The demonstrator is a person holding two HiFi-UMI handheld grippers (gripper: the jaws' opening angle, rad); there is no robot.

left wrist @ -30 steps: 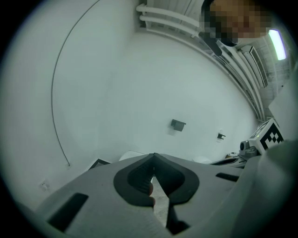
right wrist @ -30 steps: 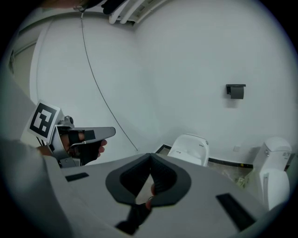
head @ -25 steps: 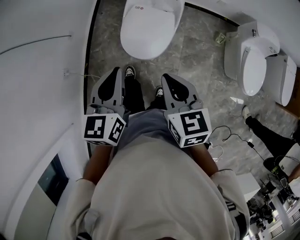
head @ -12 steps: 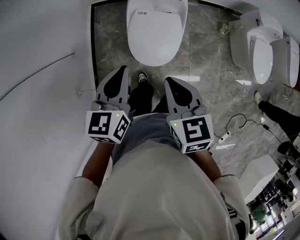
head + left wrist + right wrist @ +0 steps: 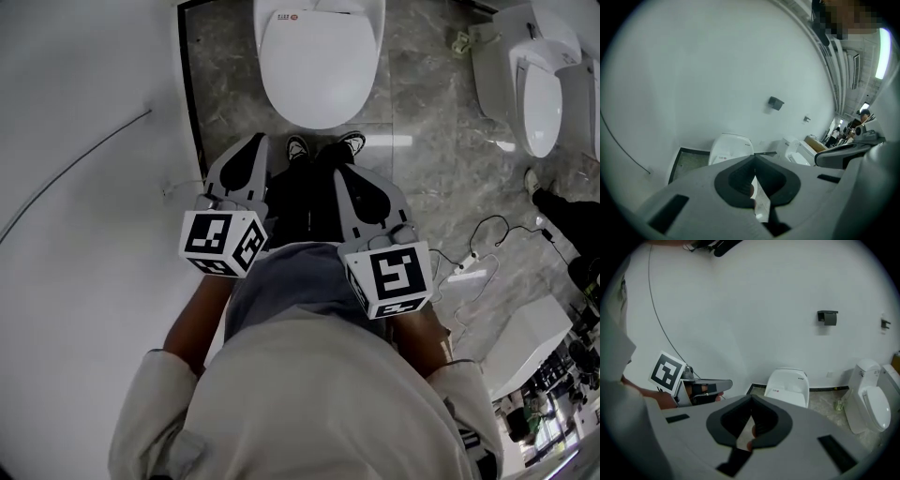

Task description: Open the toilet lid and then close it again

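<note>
The toilet (image 5: 319, 37) is seen at the top of the head view, and its lid (image 5: 319, 84) is down. Its back part is cut off by the upper edge of the picture. Both tools are held in front of the toilet, well apart from it, and the lid is touched by neither.

The left tool (image 5: 255, 141) is closed. In the left gripper view its jaws are met at the tips and nothing is held between them. The right tool (image 5: 340, 175) is closed in the same way and is empty too. In the hollow behind each pair of tips a small pale and reddish patch is seen, but it cannot be told what it is.

Two shoes (image 5: 298, 148) are placed on the floor (image 5: 422, 122) just before the front of the toilet. The legs above them are partly covered by the tools.

To the right of the toilet a second toilet (image 5: 539, 94) is seen, cut off by the picture edge. A cable (image 5: 478, 248) lies on the floor farther to the right of the toilet.

On the wall (image 5: 84, 187) behind the toilet a small dark box (image 5: 827, 317) is fixed, too small to be read.

In the left gripper view the lower part of the toilet is hidden by the jaws.
</note>
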